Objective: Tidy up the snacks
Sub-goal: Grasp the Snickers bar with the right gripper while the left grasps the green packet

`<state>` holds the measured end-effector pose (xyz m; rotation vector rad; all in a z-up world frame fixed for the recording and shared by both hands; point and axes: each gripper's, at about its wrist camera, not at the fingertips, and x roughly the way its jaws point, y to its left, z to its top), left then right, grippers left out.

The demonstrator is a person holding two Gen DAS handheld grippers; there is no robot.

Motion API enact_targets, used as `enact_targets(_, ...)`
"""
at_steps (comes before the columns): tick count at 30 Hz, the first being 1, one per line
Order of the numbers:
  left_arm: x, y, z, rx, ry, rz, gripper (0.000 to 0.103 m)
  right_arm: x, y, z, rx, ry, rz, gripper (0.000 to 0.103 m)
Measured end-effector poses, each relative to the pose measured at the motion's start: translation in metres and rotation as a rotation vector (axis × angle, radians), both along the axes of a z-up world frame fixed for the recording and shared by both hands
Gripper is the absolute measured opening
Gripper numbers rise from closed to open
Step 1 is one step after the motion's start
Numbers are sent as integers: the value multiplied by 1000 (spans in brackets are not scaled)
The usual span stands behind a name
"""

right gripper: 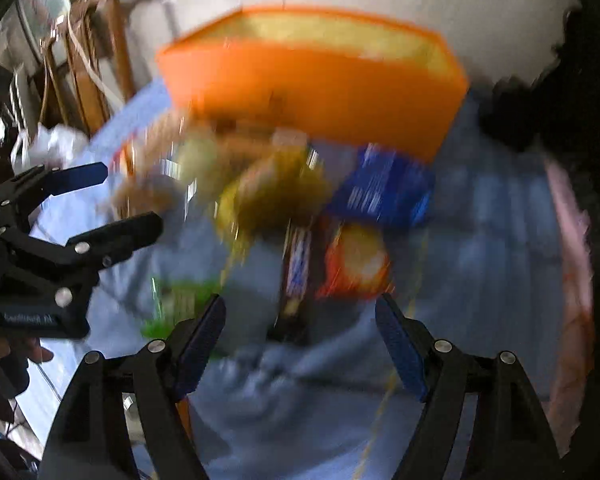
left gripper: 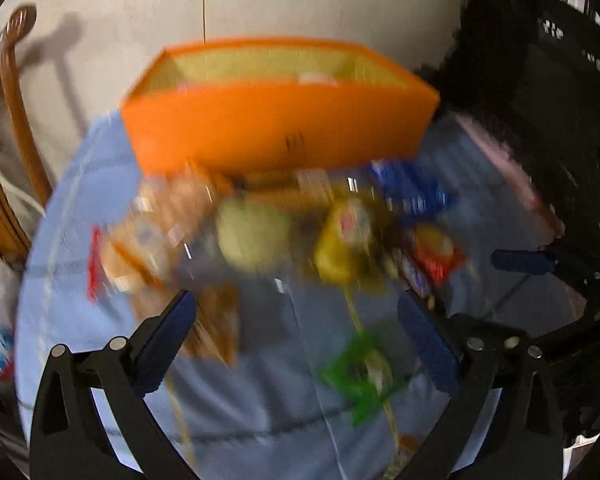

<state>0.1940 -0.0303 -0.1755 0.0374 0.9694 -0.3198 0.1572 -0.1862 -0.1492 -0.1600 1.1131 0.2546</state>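
I can't read any text here: motion blur smears the print on the snack packets (left gripper: 340, 240), the dark mark on the orange box (left gripper: 292, 142) and the left gripper's (right gripper: 136, 196) body label.

I count one orange box (left gripper: 276, 128), one blue pack (right gripper: 384, 192), one green packet (left gripper: 360, 372), one dark candy bar (right gripper: 296, 272); the blurry snack pile (left gripper: 204, 232) I can't count.

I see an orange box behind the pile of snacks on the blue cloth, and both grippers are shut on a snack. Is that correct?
Not quite. The orange box does stand behind the snack pile on the blue cloth, but neither gripper holds anything. The left wrist view shows the left gripper open with nothing between its fingers, and the right wrist view shows the same for the right gripper.
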Motion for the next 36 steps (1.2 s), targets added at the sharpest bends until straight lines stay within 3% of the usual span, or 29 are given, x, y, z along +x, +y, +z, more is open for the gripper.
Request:
enact_targets(12, 1, -5, -56, 48, 46, 119, 99, 7, 10, -53, -90, 28, 27, 76)
enact_targets(15, 6, -3, -64, 30, 57, 163, 99, 8, 15, -56, -72, -22, 42, 76)
enact_targets(16, 7, -3, -66, 33, 62, 172, 98, 7, 14, -57, -60, -28, 44, 67)
enact_targets(17, 6, 0, -66, 36, 55, 181, 86, 5, 14, -56, -17, -19, 63, 53)
enact_targets(18, 4, -1, -66, 66, 28, 179, 46, 1, 15, -54, -18, -31, 74, 22)
enact_targets(20, -3, 4, -63, 74, -12, 137, 0, -3, 17, -52, -24, -29, 83, 21)
enact_targets(21, -5, 6, -63, 62, -7, 133, 0, -4, 14, -51, -2, -22, 75, 20)
enact_targets(26, -16, 12, -57, 12, -14, 107, 0, -12, -3, -44, 45, -22, 39, 19)
enact_targets(32, -36, -9, -36, -31, -75, -8, 0, -12, -12, -36, 72, -36, 23, 19)
enact_targets(33, -40, -15, -32, -38, -77, -24, 4, -12, -14, -35, 73, -37, 23, 19)
enact_targets(34, -41, -20, -31, -42, -79, -30, 15, -13, -14, -34, 72, -38, 22, 19)
enact_targets(35, -40, -26, -31, -45, -72, -24, 63, -14, -15, -33, 70, -38, 23, 19)
enact_targets(36, -39, -29, -32, -43, -67, 3, 98, -15, -18, -34, 68, -38, 24, 18)
